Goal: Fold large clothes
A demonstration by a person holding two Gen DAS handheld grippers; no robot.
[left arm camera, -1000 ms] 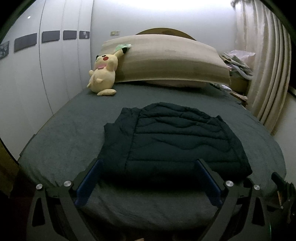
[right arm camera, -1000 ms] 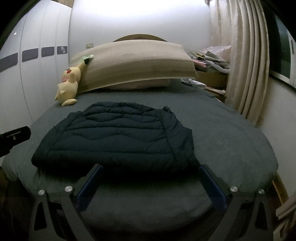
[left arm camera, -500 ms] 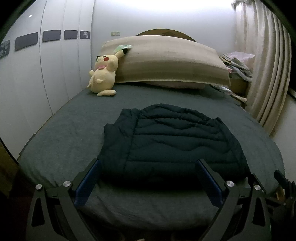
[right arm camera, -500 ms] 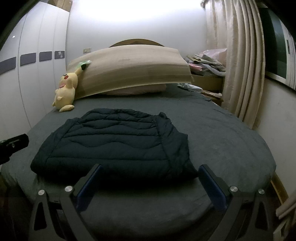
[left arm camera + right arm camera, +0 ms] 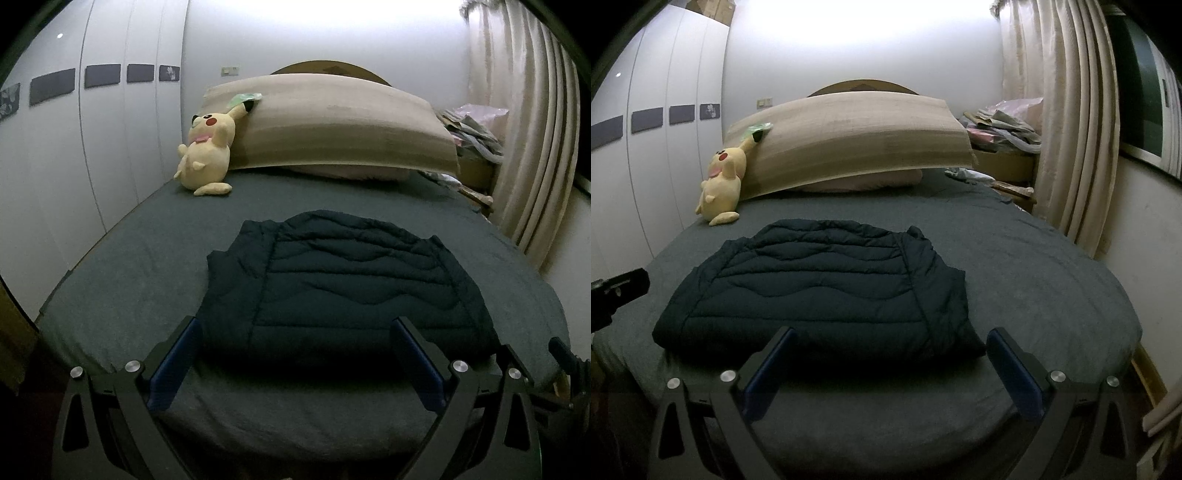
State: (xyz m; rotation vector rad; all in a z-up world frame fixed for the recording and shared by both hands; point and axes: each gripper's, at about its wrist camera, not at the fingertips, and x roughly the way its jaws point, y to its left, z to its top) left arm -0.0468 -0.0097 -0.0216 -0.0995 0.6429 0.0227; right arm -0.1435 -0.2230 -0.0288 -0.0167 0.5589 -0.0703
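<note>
No legible brand, label or writing anywhere; the dark panels on the wardrobe carry a pale motif too small to read.

Left claw: spread wide, nothing between the blue pads. Held low at the foot of the bed, level, pointing toward the headboard end. Its tips frame the near hem of the jacket without clear contact.

Right claw: also spread wide and empty, same low, level pose at the bed's foot. Part of the left claw shows at this view's left edge.

Dark quilted jacket, also seen at: lies flat on the grey bedsheet, in a squarish folded bundle, wavy stitch lines facing up. Sits in the near half of the bed, just ahead of both claws.

Yellow plush toy leans against the beige pillow at the head of the bed, well apart from the jacket. Cream curtain hangs on the right; a pile of clutter sits beside it.
</note>
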